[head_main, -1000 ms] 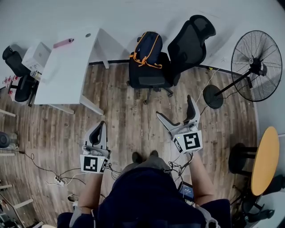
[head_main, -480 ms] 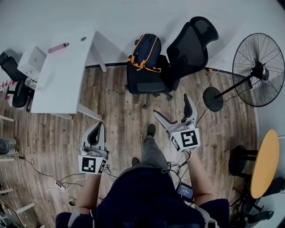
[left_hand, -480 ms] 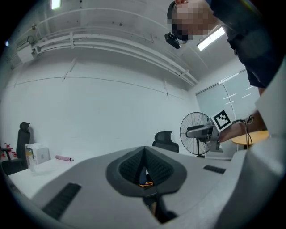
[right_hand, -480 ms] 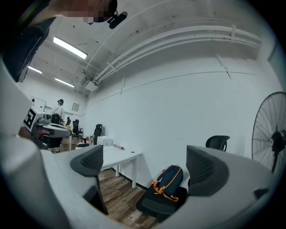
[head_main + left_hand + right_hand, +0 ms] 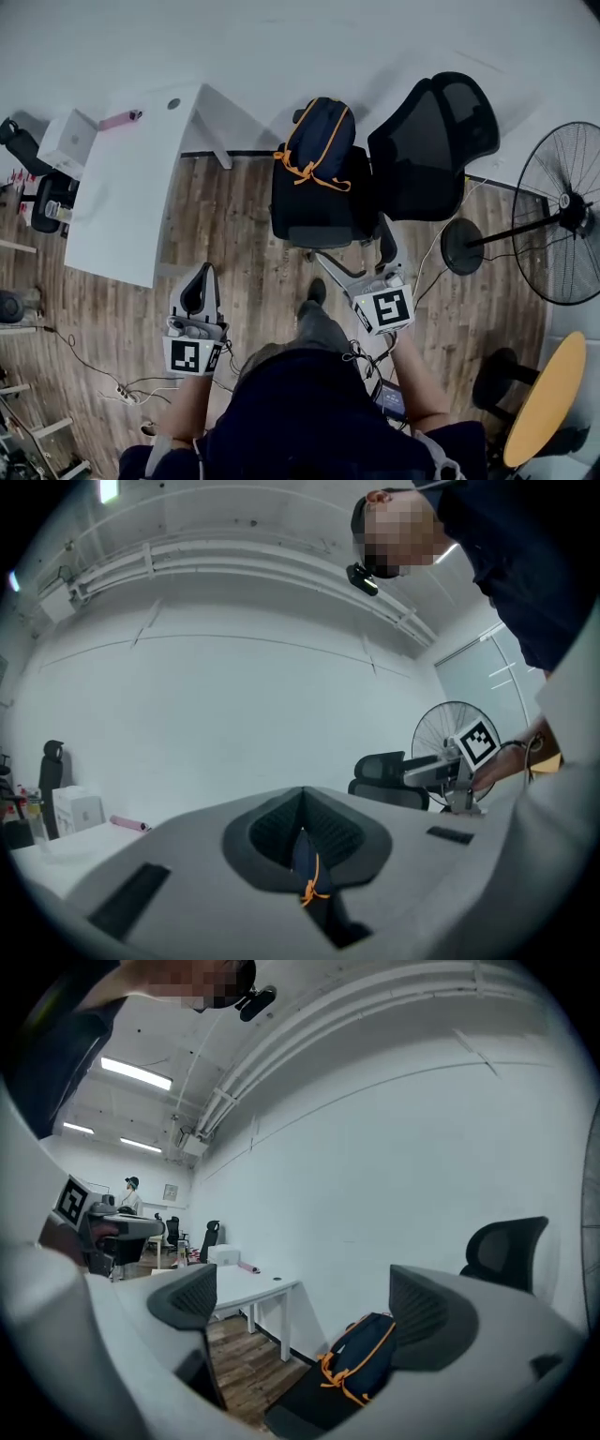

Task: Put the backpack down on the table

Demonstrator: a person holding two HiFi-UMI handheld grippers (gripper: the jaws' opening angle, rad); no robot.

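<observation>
A navy backpack (image 5: 321, 139) with orange trim leans upright on the seat of a black office chair (image 5: 323, 197); the right gripper view shows the backpack (image 5: 364, 1356) between the jaws, still at a distance. The white table (image 5: 136, 178) stands to the chair's left. My right gripper (image 5: 354, 259) is open, just short of the chair's front edge. My left gripper (image 5: 200, 288) is lower left over the wood floor, jaws together with nothing held. Through their slit the left gripper view shows a sliver of the backpack (image 5: 304, 860).
A second black mesh chair (image 5: 439, 141) stands right of the backpack's chair. A standing fan (image 5: 553, 220) and a round wooden table (image 5: 539, 394) are at the right. A pink bottle (image 5: 119, 119) lies on the white table, a white box (image 5: 68, 141) beside it. Cables trail lower left.
The person has walked forward: chair, backpack and table are nearer now. The right gripper has closed on the chair's front edge. Both jaws stand as before.
</observation>
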